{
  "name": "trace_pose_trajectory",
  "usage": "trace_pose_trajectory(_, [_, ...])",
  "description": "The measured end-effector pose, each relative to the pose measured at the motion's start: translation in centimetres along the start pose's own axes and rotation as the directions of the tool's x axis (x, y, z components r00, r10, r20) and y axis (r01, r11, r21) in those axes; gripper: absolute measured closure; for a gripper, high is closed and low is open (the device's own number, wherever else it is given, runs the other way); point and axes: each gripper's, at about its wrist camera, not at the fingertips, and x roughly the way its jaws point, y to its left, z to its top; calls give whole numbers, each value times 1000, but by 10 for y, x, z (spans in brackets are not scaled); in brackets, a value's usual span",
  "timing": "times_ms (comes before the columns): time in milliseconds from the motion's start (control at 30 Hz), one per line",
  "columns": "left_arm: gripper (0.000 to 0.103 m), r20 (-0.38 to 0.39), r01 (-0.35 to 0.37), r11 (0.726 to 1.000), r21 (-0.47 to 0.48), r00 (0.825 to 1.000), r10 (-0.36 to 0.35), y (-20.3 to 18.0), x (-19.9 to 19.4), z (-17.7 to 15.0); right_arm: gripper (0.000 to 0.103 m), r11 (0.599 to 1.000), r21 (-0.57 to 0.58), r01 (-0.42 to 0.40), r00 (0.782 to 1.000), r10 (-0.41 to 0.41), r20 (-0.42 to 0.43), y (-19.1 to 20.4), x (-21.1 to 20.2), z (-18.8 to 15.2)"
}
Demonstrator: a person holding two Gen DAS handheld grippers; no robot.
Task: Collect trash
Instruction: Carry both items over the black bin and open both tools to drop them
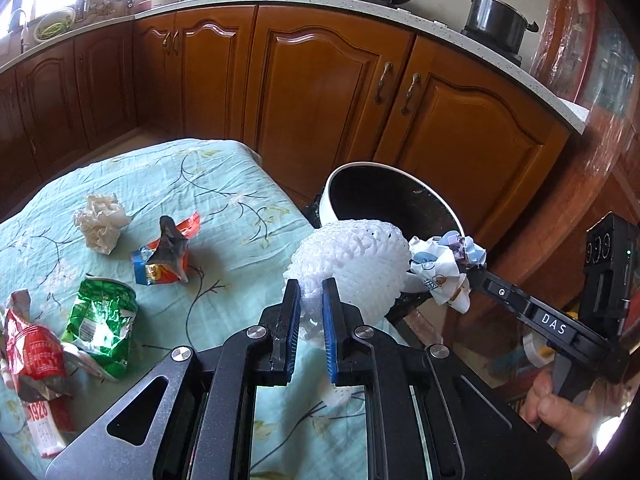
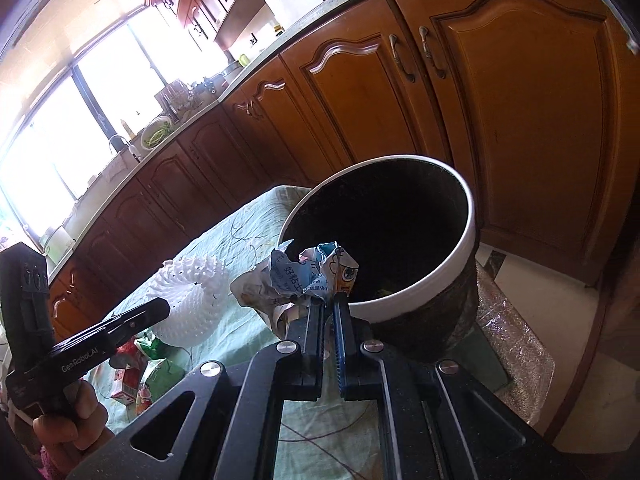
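My left gripper is shut on a white foam fruit net, held over the right edge of the table near the bin. The net also shows in the right wrist view, with the left gripper coming in from the left. My right gripper is shut on a crumpled printed paper wrapper, held just in front of the rim of the white-rimmed dark bin. In the left wrist view the wrapper hangs at the tip of the right gripper, beside the bin.
On the teal flowered tablecloth lie a crumpled white tissue, an orange-blue snack bag, a green packet and a red-white wrapper. Wooden cabinets stand behind. A person's hand holds the right gripper's handle.
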Motion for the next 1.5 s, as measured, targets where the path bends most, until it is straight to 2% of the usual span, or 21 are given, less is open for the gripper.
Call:
trace_pose_trajectory(467, [93, -9, -4, 998, 59, 1000, 5, -40, 42, 41, 98, 995, -13, 101, 995, -101, 18, -26, 14, 37])
trace_pose_trajectory(633, [93, -30, -14, 996, 91, 999, 16, -56, 64, 55, 97, 990, -40, 136, 991, -136, 3, -33, 25, 54])
trace_pose_trajectory(900, [91, -69, -17, 993, 115, 997, 25, -68, 95, 64, 92, 983, -73, 167, 985, -170, -26, -40, 38, 64])
trace_pose_trajectory(967, [88, -85, -19, 992, 127, 996, 30, -72, 103, 66, 85, 983, -71, 168, 985, -170, -34, -42, 41, 66])
trace_pose_trajectory(1000, [84, -91, -20, 991, 129, 995, 32, -74, 104, 65, 77, 984, -63, 166, 985, -168, -34, -43, 40, 65])
trace_pose_trajectory(1033, [78, -92, -17, 992, 128, 995, 29, -74, 105, 64, 67, 985, -57, 164, 986, -166, -32, -45, 40, 64])
trace_pose_trajectory(1067, [74, -91, -13, 992, 126, 996, 25, -73, 103, 63, 64, 985, -52, 162, 986, -163, -29, -46, 39, 63])
trace_pose_trajectory(1133, [60, -85, -15, 992, 125, 996, 26, -72, 101, 60, 59, 987, -41, 158, 987, -159, -22, -49, 38, 62])
trace_pose_trajectory(1267, [58, -77, -12, 994, 109, 997, 21, -66, 91, 55, 57, 989, -26, 145, 989, -145, -13, -49, 34, 59])
trace_pose_trajectory(1367, [56, -59, -12, 996, 92, 998, 17, -60, 77, 48, 51, 991, -25, 131, 991, -131, -3, -45, 30, 56])
trace_pose_trajectory(1500, [52, -30, -14, 998, 60, 999, 16, -47, 56, 36, 31, 995, -9, 97, 995, -96, 23, -36, 21, 45])
